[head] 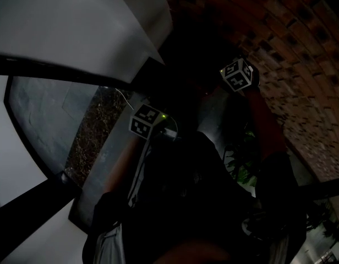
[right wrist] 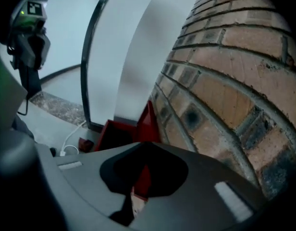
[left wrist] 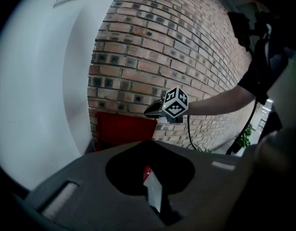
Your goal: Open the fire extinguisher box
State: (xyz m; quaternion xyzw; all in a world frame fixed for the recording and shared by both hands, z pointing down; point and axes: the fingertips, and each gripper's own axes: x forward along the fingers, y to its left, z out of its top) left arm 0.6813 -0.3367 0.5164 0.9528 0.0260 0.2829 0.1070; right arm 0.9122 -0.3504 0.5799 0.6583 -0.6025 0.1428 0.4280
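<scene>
Right gripper view: I'm seeing fire extinguisher box (right wrist: 104, 134) lid (right wrist: 149, 120) standing raised, looking done; left gripper (left wrist: 151, 186), right gripper (right wrist: 133, 196) hanging clenched, empty.

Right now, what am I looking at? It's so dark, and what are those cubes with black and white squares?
A person holds a grabbing tool, called a gripper, in each hand. The checkered cubes are part of those tools. The dark picture comes from a camera on the person's head, looking down. The other two come from small cameras riding on the left gripper and the right gripper, looking along their jaws. Both pairs of jaws look nearly together and hold nothing. Low on the brick wall sits a red box for a fire extinguisher. In the right gripper view its door looks swung open. A white cable lies on the floor nearby.
</scene>
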